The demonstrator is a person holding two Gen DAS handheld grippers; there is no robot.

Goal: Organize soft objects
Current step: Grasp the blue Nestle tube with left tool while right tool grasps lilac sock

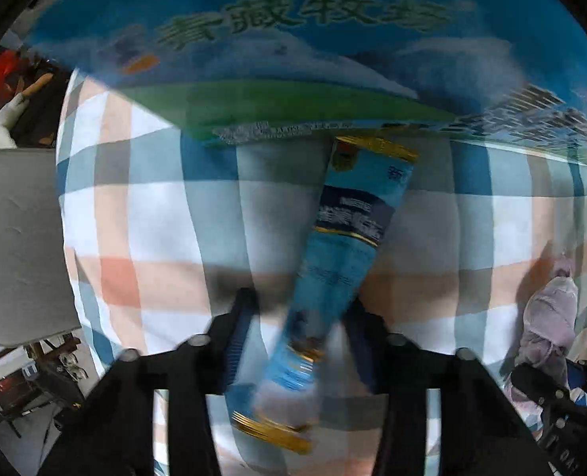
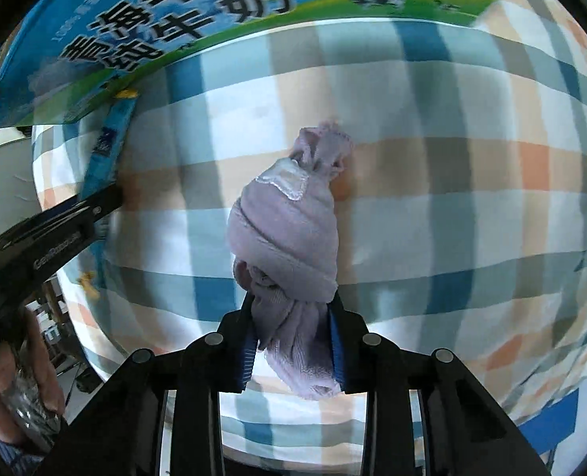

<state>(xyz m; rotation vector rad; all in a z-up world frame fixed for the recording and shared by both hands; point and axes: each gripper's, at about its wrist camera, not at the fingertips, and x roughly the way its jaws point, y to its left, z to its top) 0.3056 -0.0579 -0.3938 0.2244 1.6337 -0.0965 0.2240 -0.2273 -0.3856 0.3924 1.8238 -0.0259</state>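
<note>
Beside the milk box [image 1: 293, 59], left claw [image 1: 297, 341] grips blue packet [image 1: 345, 238]; right claw [image 2: 293, 337] pinches lilac cloth [image 2: 285, 230].

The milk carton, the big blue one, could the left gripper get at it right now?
Probably not to grasp: the left gripper is already shut on the blue tube. The way itself looks free, with only checked cloth between it and the milk carton.

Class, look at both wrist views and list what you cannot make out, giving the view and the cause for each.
- Small print on the blue sachet: left wrist view, motion blur.
- Top of the milk carton: both views, cut off by the upper frame edge.
- Lower end of the purple cloth: right wrist view, pinched between the right gripper fingers.
- Clutter beyond the checked sheet: left wrist view, too small and distorted.
</note>
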